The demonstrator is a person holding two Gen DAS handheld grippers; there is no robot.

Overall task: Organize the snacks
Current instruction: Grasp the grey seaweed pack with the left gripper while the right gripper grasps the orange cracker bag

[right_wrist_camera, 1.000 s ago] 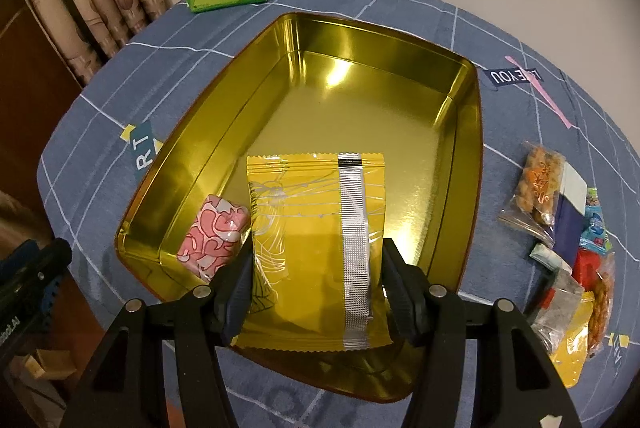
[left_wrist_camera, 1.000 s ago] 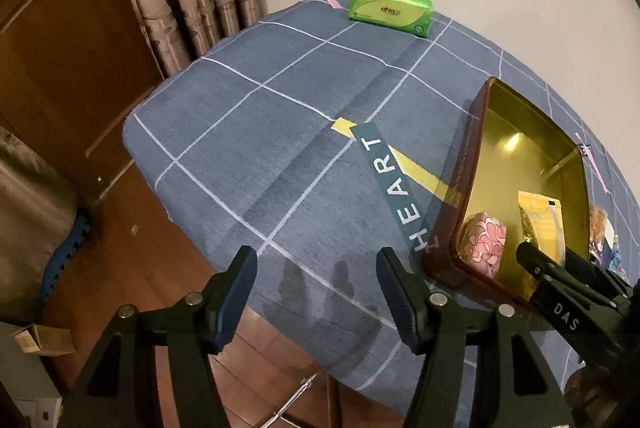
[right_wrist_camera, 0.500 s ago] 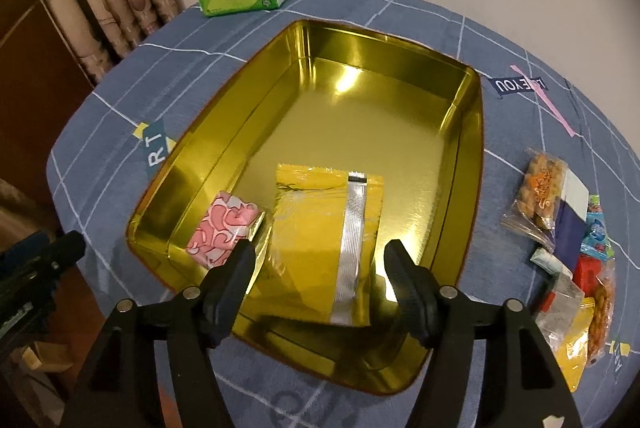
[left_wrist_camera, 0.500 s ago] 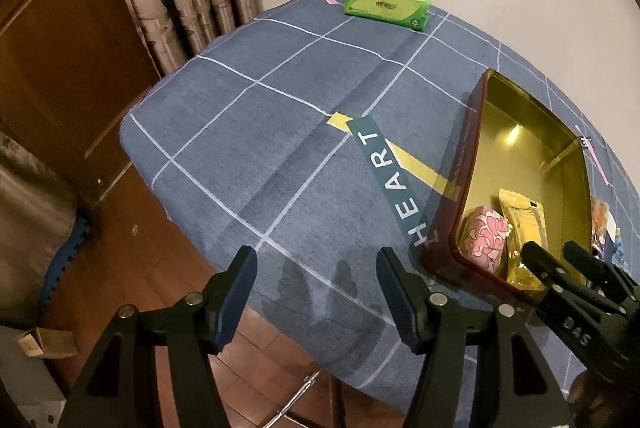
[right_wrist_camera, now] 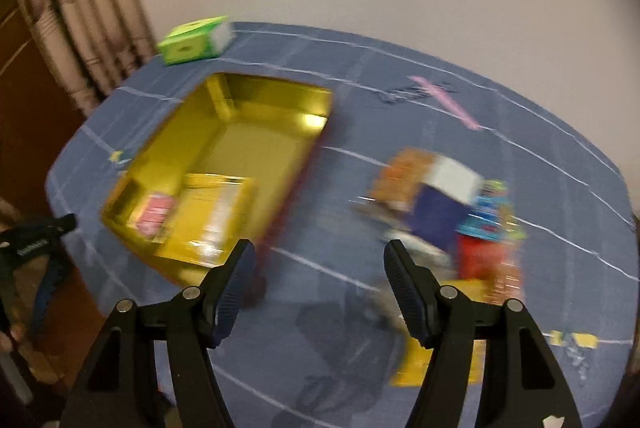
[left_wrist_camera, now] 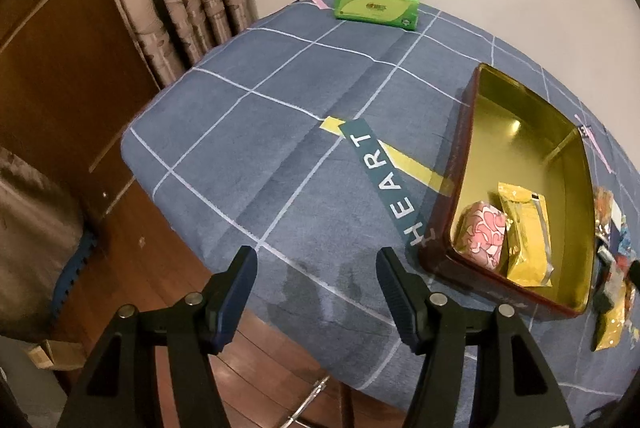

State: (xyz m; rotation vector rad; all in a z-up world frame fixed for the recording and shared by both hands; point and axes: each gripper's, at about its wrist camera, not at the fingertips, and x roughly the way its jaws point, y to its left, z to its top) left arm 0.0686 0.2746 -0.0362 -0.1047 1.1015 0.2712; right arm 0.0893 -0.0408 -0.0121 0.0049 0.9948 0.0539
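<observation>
A gold tin (left_wrist_camera: 460,164) with a dark red outside stands on the blue checked tablecloth. In its near end lie a pink patterned packet (left_wrist_camera: 482,232) and a yellow foil packet (left_wrist_camera: 524,232). My left gripper (left_wrist_camera: 315,256) hangs open and empty over the table's near left edge, to the left of the tin. The right wrist view is motion-blurred. There my right gripper (right_wrist_camera: 320,248) is open with nothing between its fingers, over bare cloth between the tin (right_wrist_camera: 160,156) and a pile of loose snack packets (right_wrist_camera: 448,204). The yellow packet (right_wrist_camera: 216,212) lies in the tin.
A green tissue pack (left_wrist_camera: 376,4) sits at the table's far edge by the curtains. Another yellow packet (right_wrist_camera: 416,368) lies on the cloth near my right finger. Wooden floor and a wooden door lie left of the table. The left gripper (right_wrist_camera: 36,248) shows at the far left.
My right gripper let go of the yellow packet inside the tin, pulled back and swung right toward the snack pile. The left gripper stayed almost still.
</observation>
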